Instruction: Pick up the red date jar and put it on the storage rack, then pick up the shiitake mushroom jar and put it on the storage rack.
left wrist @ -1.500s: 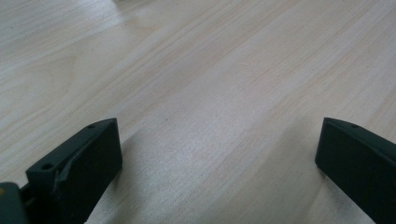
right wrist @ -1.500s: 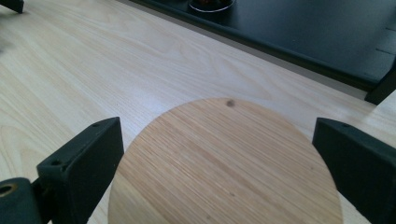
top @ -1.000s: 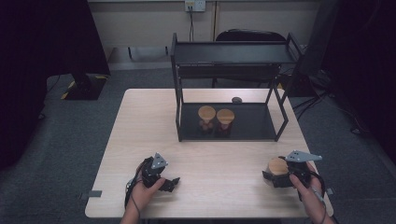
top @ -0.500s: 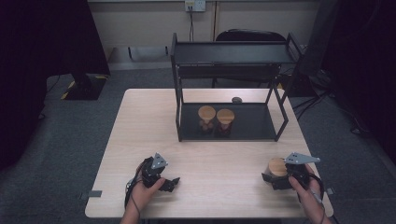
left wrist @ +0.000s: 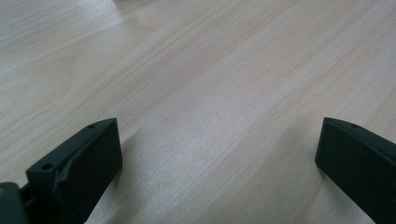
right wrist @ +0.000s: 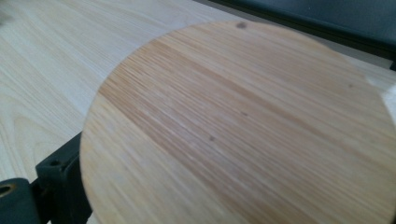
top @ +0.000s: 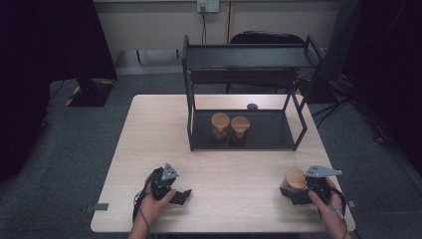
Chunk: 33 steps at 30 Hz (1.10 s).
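- jar with a round wooden lid (top: pixel 294 180) is sitting on the tabletop (top: pixel 149 129) near its front right corner, and i am seeing my right tool (top: pixel 298 191) wrapped around it, jaws on either side of its body.
- right gripper view is showing me that wooden lid (right wrist: pixel 243 130) from close above, with one black jaw peeking out at the lower left beneath it; the tool is gripping the jar.
- left tool (top: pixel 180 195) is resting low on the tabletop near the front left, well apart from the jar, with my hand (top: pixel 152 204) holding it from behind.
- left gripper view is showing both jaws spread wide with bare light wood (left wrist: pixel 210 93) between them; the tool is holding nothing.
- black two-level rack (top: pixel 249 56) is standing at the far middle of the tabletop, and two more wooden-lidded jars (top: pixel 230 124) are sitting side by side on its lower shelf, just beside each other.
- small dark round thing (top: pixel 252 106) is lying on the tabletop behind the rack's lower shelf; i cannot tell what it is.
- dark chair (top: pixel 266 37) is standing behind the rack, past the tabletop's far edge.
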Each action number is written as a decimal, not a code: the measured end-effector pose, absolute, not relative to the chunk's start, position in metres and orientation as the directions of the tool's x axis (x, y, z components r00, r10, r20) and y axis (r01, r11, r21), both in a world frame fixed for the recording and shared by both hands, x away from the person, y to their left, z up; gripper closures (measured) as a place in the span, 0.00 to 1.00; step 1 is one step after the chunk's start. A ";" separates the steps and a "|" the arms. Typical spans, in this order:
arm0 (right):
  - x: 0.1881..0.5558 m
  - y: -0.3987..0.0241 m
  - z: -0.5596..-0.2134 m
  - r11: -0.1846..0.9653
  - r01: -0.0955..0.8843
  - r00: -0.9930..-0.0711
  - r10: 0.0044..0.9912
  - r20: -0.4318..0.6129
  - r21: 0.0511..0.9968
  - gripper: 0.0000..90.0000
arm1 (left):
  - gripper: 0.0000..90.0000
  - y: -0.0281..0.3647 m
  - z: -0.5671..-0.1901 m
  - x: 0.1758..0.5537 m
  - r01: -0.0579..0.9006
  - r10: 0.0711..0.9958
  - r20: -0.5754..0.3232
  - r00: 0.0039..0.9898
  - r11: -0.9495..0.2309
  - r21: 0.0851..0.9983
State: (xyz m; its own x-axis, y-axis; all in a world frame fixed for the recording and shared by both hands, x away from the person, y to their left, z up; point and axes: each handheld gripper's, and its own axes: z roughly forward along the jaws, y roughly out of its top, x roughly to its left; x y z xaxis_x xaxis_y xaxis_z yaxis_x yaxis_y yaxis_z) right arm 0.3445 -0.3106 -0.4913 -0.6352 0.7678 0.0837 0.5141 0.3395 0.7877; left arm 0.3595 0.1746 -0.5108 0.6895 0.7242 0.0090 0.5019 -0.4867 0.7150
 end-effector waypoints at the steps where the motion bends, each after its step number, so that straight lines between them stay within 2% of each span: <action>1: 0.345 -0.311 -0.491 0.339 0.514 -0.635 0.768 0.084 0.788 0.02 | 0.00 0.175 -0.511 0.359 0.502 0.724 0.009 0.689 -0.487 0.715; 22: 0.342 -0.313 -0.494 0.359 0.505 -0.634 0.771 0.055 0.785 0.04 | 0.00 0.175 -0.511 0.359 0.502 0.724 0.008 0.689 -0.486 0.715; 26: 0.342 -0.312 -0.496 0.367 0.498 -0.639 0.767 0.047 0.786 0.08 | 0.00 0.175 -0.511 0.359 0.502 0.724 0.009 0.689 -0.487 0.715; 29: 0.342 -0.312 -0.495 0.377 0.484 -0.647 0.762 0.033 0.790 0.16 | 0.00 0.175 -0.511 0.359 0.502 0.724 0.009 0.690 -0.487 0.715; 33: 0.343 -0.312 -0.496 0.379 0.479 -0.648 0.761 0.029 0.792 0.20 | 0.00 0.175 -0.511 0.359 0.502 0.724 0.009 0.690 -0.487 0.715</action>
